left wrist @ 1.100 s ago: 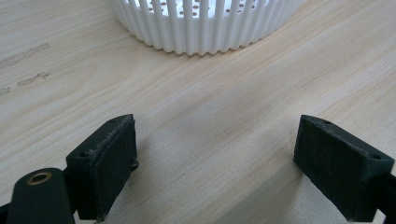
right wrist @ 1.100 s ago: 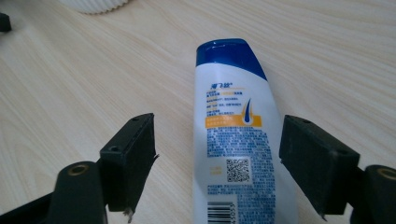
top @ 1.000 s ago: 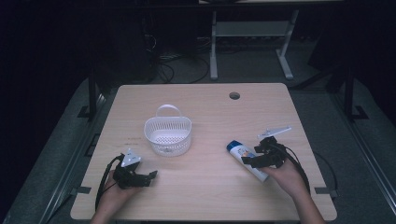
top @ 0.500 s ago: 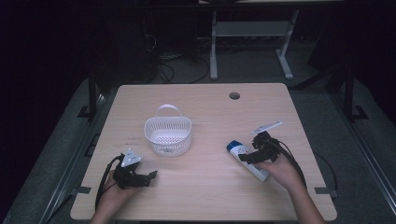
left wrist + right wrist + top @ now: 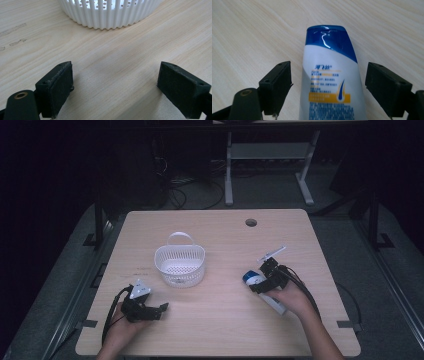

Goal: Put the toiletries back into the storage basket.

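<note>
Two claws are at work on your light wooden counter (image 5: 220, 320), one in each of your hands. Your right claw (image 5: 328, 87) straddles a white shampoo bottle (image 5: 332, 82) with a glossy blue cap (image 5: 328, 38); the bottle lies flat on the counter, cap pointing away from you. The jaws stand wide on either side of it, with a clear gap between each black pad and the bottle's sides, so nothing is gripped. The label carries a line of blue Chinese characters, too small to read with certainty, then fine lines of small print, a blue-and-orange emblem shaped like a drop or a strand, and an orange band (image 5: 329, 98) over dense blue text that cannot be made out. From the high view, the bottle (image 5: 260, 287) lies at the right of the counter, under your right hand (image 5: 290, 295), well apart from the white slotted plastic basket (image 5: 180, 265) with its upright handle, which stands near the middle. Your left claw (image 5: 115, 85) rests low over bare wood near the front left edge, its jaws wide and with nothing between them, pointed toward the basket (image 5: 107, 12), whose ribbed wall rises just ahead of it.
</note>
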`<state>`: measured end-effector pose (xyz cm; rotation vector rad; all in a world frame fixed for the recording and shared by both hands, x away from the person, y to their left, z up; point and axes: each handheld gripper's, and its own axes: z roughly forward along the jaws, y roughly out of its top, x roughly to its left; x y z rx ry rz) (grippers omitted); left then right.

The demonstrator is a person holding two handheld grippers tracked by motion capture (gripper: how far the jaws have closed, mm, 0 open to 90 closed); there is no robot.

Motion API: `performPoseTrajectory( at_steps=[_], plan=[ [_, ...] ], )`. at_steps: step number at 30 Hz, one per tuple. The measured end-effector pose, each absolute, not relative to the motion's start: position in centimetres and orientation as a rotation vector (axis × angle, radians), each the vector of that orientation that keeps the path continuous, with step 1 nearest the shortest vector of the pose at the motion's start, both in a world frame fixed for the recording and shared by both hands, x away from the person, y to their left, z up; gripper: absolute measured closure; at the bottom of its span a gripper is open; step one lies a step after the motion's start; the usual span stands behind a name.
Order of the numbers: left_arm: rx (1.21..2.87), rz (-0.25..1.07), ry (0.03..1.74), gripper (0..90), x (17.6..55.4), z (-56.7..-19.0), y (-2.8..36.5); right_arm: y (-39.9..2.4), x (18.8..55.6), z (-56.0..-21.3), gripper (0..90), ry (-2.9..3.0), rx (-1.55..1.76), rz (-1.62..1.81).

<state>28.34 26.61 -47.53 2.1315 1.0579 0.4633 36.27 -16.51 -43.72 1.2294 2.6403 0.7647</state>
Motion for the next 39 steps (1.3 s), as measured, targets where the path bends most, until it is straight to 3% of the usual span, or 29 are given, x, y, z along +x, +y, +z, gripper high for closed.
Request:
performPoseTrajectory(
  at_steps=[18,24,39],
  plan=[
    [2.133,0.463,1.057,12.8,28.3,-47.5,26.6,-14.3,38.9,-44.3,25.8,2.747,1.183,0.537],
    [2.133,0.464,1.058,12.8,28.3,-47.5,26.6,-14.1,39.2,-44.4,34.1,2.781,1.172,0.525],
    [2.133,0.464,1.058,12.8,28.3,-47.5,26.6,-13.5,39.0,-44.6,35.8,2.779,1.137,0.48]
  ],
)
